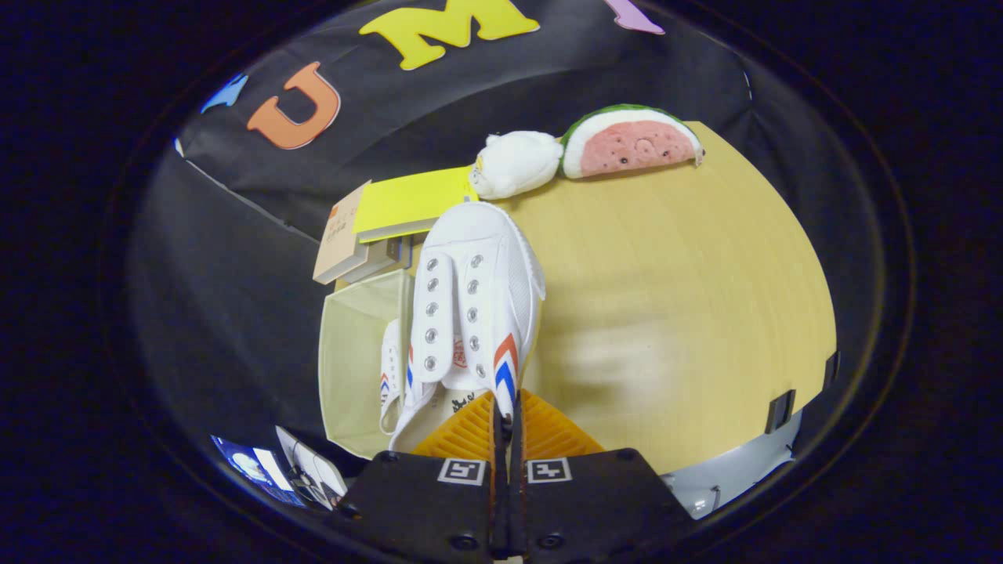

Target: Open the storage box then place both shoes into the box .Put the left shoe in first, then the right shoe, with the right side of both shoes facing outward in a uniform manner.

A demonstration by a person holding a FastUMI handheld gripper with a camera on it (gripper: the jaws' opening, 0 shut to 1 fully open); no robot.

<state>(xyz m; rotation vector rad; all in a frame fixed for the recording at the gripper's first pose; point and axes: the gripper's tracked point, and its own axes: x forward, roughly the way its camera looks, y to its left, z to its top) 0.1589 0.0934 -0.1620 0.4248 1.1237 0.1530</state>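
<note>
**Second shoe held over the open box, toe pointing away from the gripper**

Gripper view: the gripper point(505, 427) had its two fingers drawn nearly together, pinching the heel-side collar of a white shoe point(470, 305) with red and blue chevrons on its side. Both fingers pressed on that thin edge, so the shoe hung from them. Its long axis ran straight ahead of the fingers, heel at the tips and toe farthest away, toward the far edge of the table point(689, 313). The eyelet rows and tongue faced the camera.

The storage box point(353, 352) stood open at the left edge of the table, just left of the held shoe and partly beneath it. Inside it, another white shoe point(389, 376) with the same chevrons lay against the wall nearest the held shoe, mostly hidden behind it.

Judging by that, the left shoe was already in and this was the right one. The coming move turned on one thing: the box lay to the left of and below the fingers, with its length roughly along the shoe's own axis, so a short shift leftward and down looked enough, without turning the shoe end for end.

Beyond the toe, a yellow book point(411, 200) on a stack sat at the far left corner, with a white plush point(517, 160) and a watermelon toy point(631, 141) along the far edge.
</note>
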